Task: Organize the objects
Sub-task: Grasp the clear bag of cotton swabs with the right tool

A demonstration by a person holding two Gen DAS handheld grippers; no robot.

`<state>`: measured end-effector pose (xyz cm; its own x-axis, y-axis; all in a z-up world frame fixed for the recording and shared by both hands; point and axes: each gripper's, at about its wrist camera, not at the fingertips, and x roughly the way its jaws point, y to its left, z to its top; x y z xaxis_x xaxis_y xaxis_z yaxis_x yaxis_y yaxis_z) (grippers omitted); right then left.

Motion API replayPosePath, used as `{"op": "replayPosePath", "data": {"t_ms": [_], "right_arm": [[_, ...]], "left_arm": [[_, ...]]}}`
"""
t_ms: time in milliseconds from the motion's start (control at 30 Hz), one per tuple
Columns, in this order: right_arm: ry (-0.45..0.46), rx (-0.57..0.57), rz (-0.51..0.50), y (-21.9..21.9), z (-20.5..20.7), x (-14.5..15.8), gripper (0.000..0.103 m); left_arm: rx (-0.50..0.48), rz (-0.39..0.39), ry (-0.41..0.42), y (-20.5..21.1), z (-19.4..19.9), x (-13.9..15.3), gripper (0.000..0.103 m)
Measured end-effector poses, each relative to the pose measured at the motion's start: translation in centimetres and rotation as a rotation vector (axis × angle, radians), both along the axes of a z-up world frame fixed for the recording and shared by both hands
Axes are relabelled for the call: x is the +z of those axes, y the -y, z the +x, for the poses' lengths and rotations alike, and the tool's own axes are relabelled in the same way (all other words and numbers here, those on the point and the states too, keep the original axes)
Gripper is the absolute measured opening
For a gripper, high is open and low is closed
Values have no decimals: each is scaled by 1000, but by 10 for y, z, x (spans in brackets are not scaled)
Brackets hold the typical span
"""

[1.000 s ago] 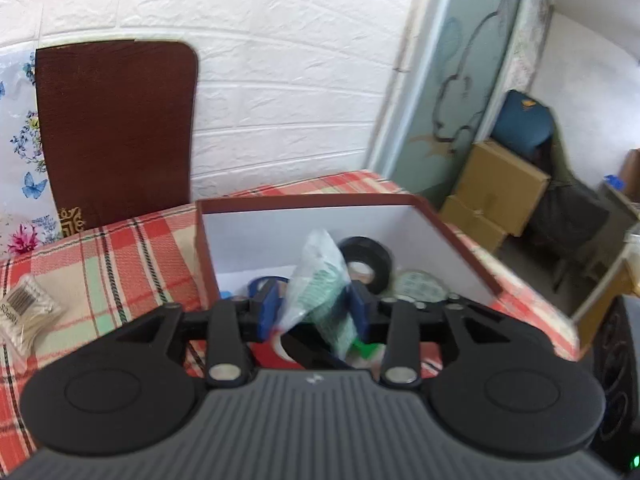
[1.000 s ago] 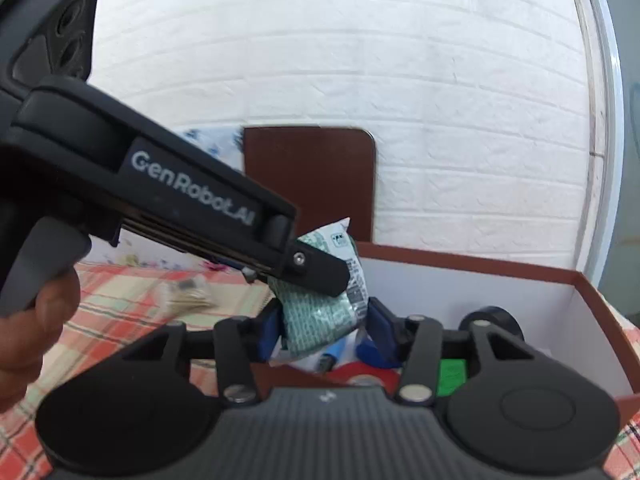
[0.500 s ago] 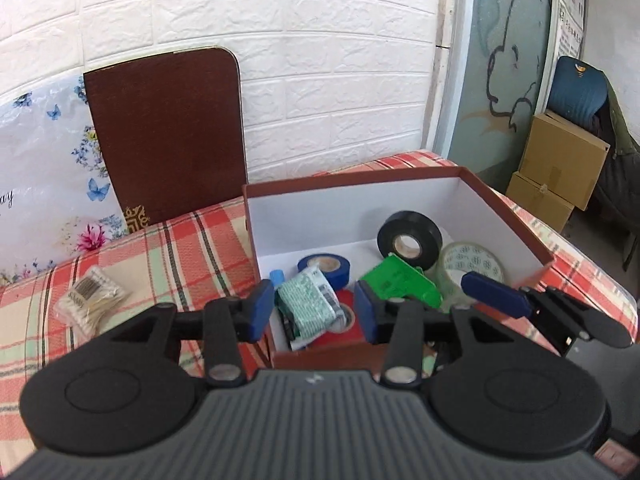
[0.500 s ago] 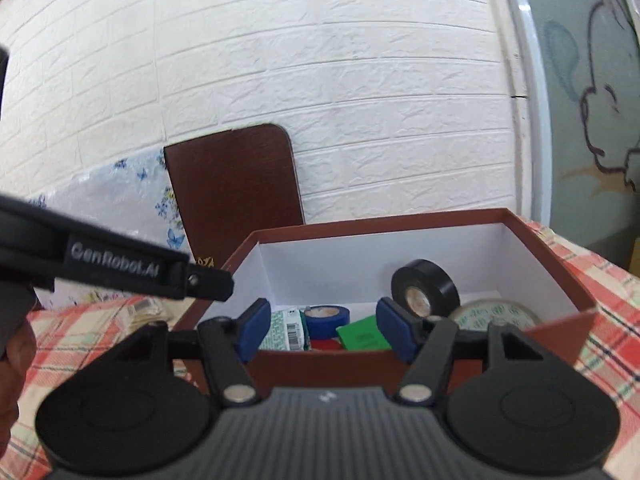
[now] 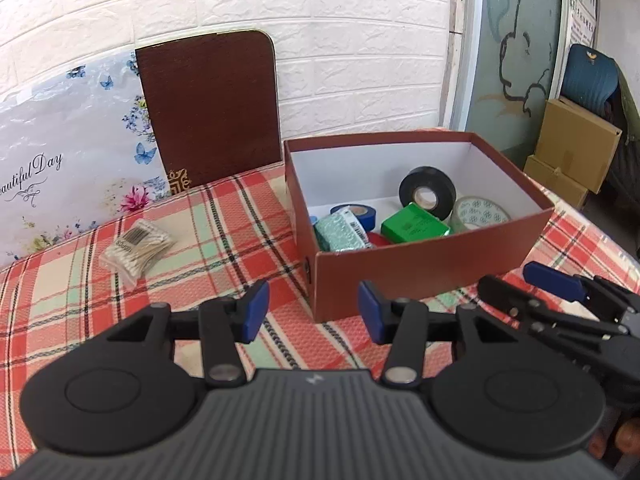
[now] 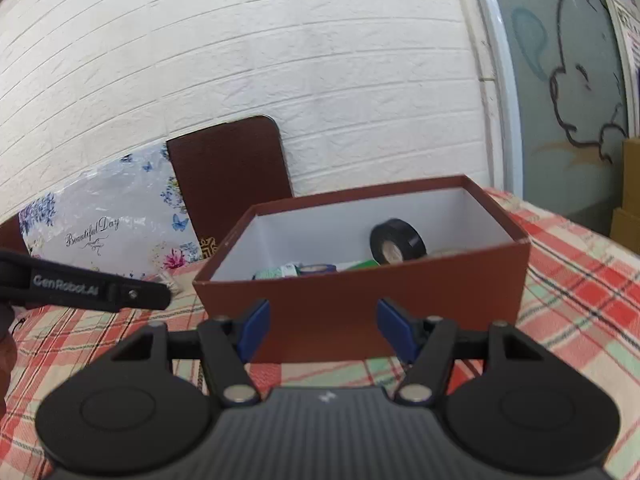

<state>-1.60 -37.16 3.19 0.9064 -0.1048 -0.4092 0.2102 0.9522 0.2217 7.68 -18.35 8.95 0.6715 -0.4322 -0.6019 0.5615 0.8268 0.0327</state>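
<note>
A brown box [image 5: 420,268] with a white inside stands on the checked tablecloth. In it lie a green-white packet [image 5: 342,234], a black tape roll [image 5: 427,192], a blue tape roll [image 5: 356,214], a green block [image 5: 414,226] and a clear tape roll [image 5: 478,214]. My left gripper [image 5: 313,312] is open and empty, in front of the box's near left corner. My right gripper [image 6: 324,328] is open and empty, close to the box's near wall [image 6: 360,296]; it also shows in the left wrist view [image 5: 560,300]. A bag of cotton swabs [image 5: 136,248] lies on the cloth to the left.
A brown board [image 5: 212,108] and a flowered plastic bag [image 5: 60,168] lean on the white brick wall behind the table. Cardboard boxes [image 5: 568,160] and a blue chair stand on the floor at the right, past the table's edge.
The green-white packet was let go and now lies in the box. Both grippers opened and drew back from above the box to in front of it.
</note>
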Motion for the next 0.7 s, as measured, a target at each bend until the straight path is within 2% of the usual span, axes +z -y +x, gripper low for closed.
{"op": "replayPosePath", "data": {"t_ms": [200, 700], "right_arm": [[1, -41, 122, 15, -8, -1, 61], [-13, 10, 78, -16, 0, 6, 61]], "left_arm": [[9, 15, 2, -5, -5, -3, 56], [62, 32, -33, -31, 4, -20, 57]]}}
